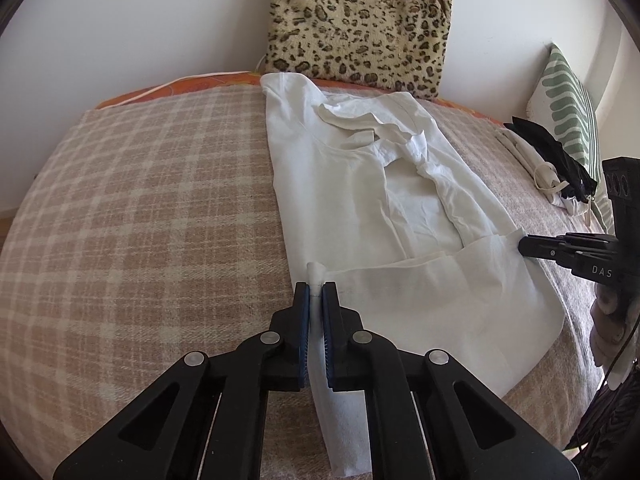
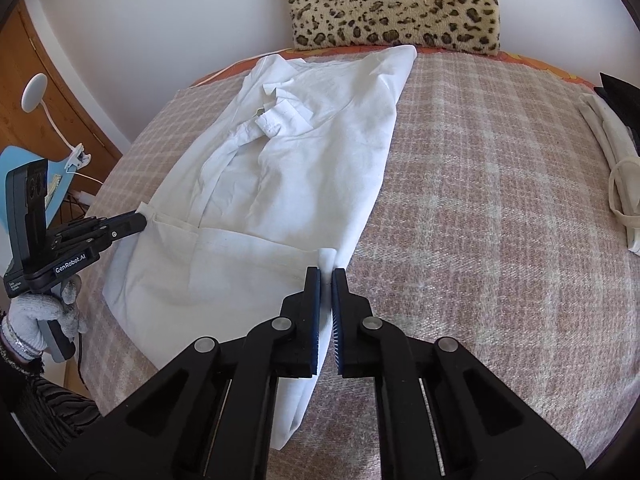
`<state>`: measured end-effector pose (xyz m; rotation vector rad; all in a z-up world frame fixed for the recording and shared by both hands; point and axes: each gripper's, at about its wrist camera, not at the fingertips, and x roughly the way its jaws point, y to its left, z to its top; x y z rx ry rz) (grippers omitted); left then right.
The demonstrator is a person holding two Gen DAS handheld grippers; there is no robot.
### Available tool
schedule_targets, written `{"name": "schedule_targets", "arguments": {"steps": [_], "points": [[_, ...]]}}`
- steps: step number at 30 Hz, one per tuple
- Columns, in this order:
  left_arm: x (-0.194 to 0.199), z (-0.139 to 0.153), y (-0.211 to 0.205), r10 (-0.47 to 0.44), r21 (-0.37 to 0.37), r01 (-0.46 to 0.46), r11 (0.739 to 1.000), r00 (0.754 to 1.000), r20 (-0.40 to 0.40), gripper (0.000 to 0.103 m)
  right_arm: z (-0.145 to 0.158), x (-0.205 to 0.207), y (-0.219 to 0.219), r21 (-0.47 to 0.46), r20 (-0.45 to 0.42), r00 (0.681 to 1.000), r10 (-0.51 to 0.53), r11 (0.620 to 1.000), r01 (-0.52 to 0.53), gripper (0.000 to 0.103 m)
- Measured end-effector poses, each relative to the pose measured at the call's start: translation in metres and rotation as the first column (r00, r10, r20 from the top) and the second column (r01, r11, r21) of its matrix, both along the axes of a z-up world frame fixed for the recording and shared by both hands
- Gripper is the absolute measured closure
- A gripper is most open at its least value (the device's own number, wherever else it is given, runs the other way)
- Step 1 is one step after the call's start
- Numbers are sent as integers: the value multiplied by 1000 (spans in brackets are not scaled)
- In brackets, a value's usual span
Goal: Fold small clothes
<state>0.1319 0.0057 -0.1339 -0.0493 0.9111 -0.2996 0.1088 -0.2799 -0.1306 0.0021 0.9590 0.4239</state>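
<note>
Setting: home bedroom. Evidence: bed covered by a beige-and-cream checked blanket [image 1: 140, 208], orange patterned sheet [image 1: 176, 86] showing at its far edge; leopard-print cushion [image 1: 360, 20] leaning on a plain white wall [image 1: 140, 20]; green-and-white leaf-print pillow [image 1: 570, 100] at the bed's corner; small pile of clothes [image 1: 548, 164] beside it; wooden cabinet [image 2: 24, 92] and white clip lamp [image 2: 34, 92] alongside the bed.

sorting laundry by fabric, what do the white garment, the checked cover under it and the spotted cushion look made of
White garment: thin matte woven cloth, probably cotton; it creases sharply and bunches between the left hand-held gripper pads.
Checked cover: coarser, slightly fuzzy weave, wool or a blend by its look.
Spotted cushion: short plush pile, likely synthetic faux fur.
</note>
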Motion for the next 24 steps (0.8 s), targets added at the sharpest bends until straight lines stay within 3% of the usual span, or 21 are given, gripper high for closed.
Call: {"name": "schedule_targets", "arguments": {"steps": [3,7,9,11,13,18,21,24], "points": [[2,0,3,25,11,-25,1000,1000,-11,93,-5,0,-1,-13,-11,1000,-9,1000,9,97],[-4,13,9,72,33,-73,997,997,33,92,4,-2,-7,-53,10,999,-50,997,50,92],[-11,22,7,48,-12,-47,999,997,55,92,13,-9,-11,-30,40,997,-60,998,61,92],[-19,30,-4,-9,-53,13,998,997,72,92,22,-19,-10,33,65,998,-8,999,6,92],[-24,33,-24,-94,-74,100,992,992,79,92,27,-30,2,38,93,994,61,997,-65,92],[-23,24,-73,-206,-24,207,978,977,49,92,16,-32,38,3,76,983,166,986,-167,92],[-14,15,-84,-167,81,165,983,986,26,92,2,-22,45,-7,35,988,153,988,-153,92],[-5,11,-72,-84,108,82,991,996,14,92,-5,-11,40,-70,23,996,85,994,-83,92]]}}
